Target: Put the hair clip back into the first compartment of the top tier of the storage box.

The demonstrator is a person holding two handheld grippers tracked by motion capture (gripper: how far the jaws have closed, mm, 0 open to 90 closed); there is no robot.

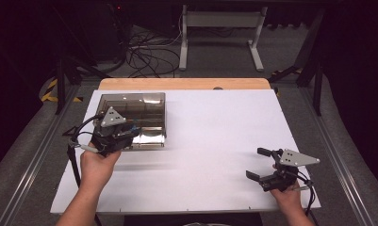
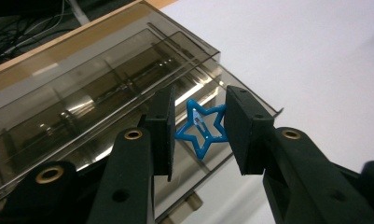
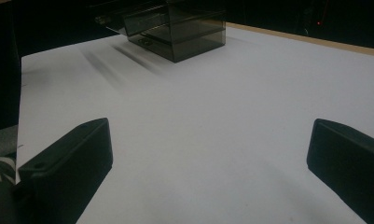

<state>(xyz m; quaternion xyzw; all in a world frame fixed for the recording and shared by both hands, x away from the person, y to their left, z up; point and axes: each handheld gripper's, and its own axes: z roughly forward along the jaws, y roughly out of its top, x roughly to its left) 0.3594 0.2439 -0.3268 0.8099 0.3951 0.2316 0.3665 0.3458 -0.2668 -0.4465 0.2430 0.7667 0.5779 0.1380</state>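
Star clip [image 2: 202,129] | flat face toward camera | clamped point-to-point

White table [image 1: 210,141] with a bare wooden strip [image 1: 184,84] along the far edge. Smoky see-through plastic box [image 1: 144,109] with compartments resting flat near the far left corner, its sides square to the table's edges. Grey floor around the table.

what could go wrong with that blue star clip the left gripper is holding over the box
The left gripper pinches the blue star clip only by its outer tips, so it might twist or slip out. It hangs near the edge of the smoky plastic box, so a drop might land on the white table rather than in a compartment.
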